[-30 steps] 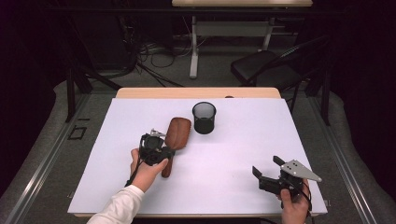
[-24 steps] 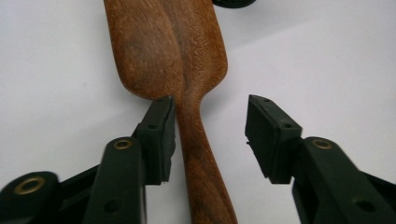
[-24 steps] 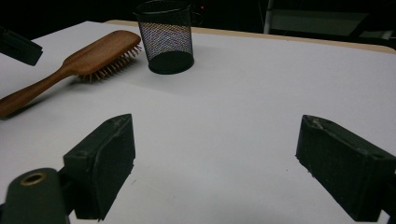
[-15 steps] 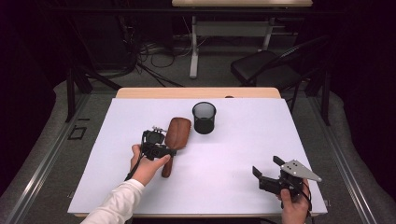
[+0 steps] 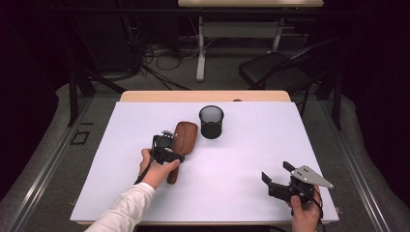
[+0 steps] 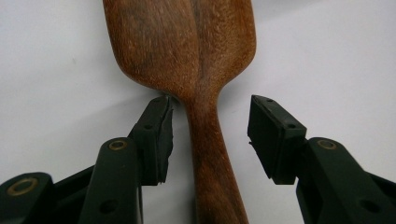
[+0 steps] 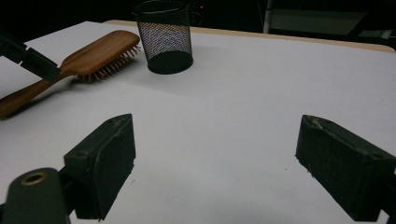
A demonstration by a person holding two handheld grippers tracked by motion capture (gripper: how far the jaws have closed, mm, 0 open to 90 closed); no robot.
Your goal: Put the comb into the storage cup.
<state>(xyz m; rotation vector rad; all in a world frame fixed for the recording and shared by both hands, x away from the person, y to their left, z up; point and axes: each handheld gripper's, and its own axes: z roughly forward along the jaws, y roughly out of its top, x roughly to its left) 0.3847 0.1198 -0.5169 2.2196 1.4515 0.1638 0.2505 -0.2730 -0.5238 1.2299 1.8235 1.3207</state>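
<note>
Brown wooden hairbrush [image 6: 187, 60] lies ungrasped on the table [image 5: 241, 159]; left hand-held gripper [image 6: 210, 126], jaws apart after just opening, straddles its handle; lifting remains.

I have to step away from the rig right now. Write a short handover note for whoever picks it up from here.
Left gripper: open, its jaws have just been opening; they straddle the neck of the wooden hairbrush where handle meets head. The near pad sits close beside the handle, the other stands clear.
Right gripper: open, nothing between the jaws, held over the white table top near its front right corner.
Things: the hairbrush lies bristles down on the table, just left of the black mesh cup, which stands upright.
Done: left gripper lined up on the brush handle.
Left: close on the handle and lift; the brush probably goes into the cup.
</note>
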